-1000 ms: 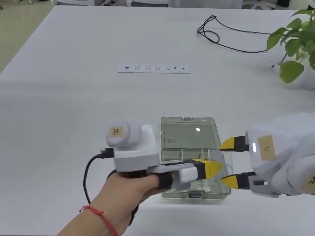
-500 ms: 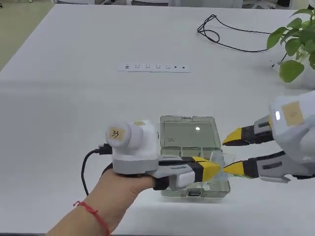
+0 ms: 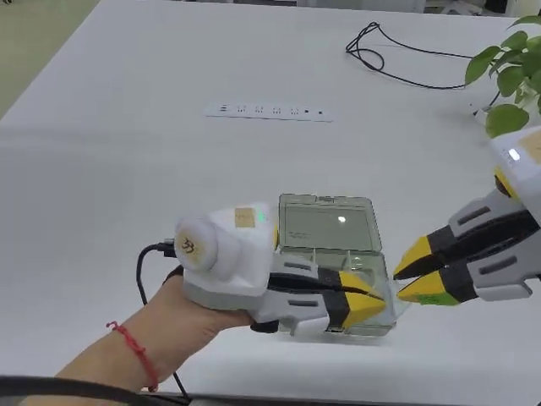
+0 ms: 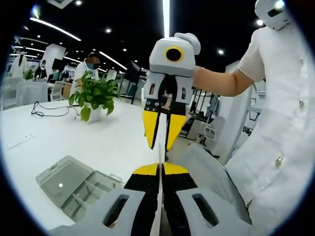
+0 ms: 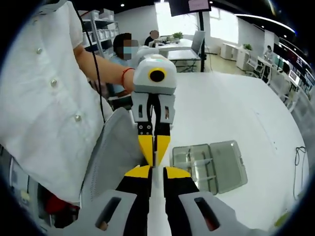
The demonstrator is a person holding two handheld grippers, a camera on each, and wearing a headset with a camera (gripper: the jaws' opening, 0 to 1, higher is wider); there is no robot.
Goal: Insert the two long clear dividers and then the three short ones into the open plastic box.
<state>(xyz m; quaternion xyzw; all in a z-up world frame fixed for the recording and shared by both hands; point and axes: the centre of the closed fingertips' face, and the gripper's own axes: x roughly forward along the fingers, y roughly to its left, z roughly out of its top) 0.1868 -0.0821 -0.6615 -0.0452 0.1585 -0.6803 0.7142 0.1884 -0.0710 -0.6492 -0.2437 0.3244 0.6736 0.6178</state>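
**Over the Box's Near Corner, a Clear Strip Held Edge-On**

Just above the near right corner of the open clear plastic box (image 3: pixel 325 222), which sits on the white bench (image 3: pixel 127 169) with its flat lid laid back, the two grippers meet tip to tip. The left gripper (image 3: pixel 372 301) has its yellow fingers pressed together on a thin, clear plastic divider strip (image 4: pixel 161 154). In the left gripper view the strip is edge-on, a pale sliver running toward the right gripper (image 3: pixel 397 285). The right fingers sit nearly together around the strip's far end; whether they actually bite on it I cannot tell.

The divider is likely very light and stiff along its length, yet ready to flex or snap if twisted. It is probably slick too (smooth plastic against smooth pads tends to pivot). It is best taken by its flat faces near the upper edge, leaving the lower edge and both ends free to find the slots. It is nearly invisible against the bench, so its edge is hard to track, and I cannot judge whether it is a long or a short piece. The box is shallow, rectangular and greyish-clear. Partition walls already show inside its tray, so part of the fitting looks done.
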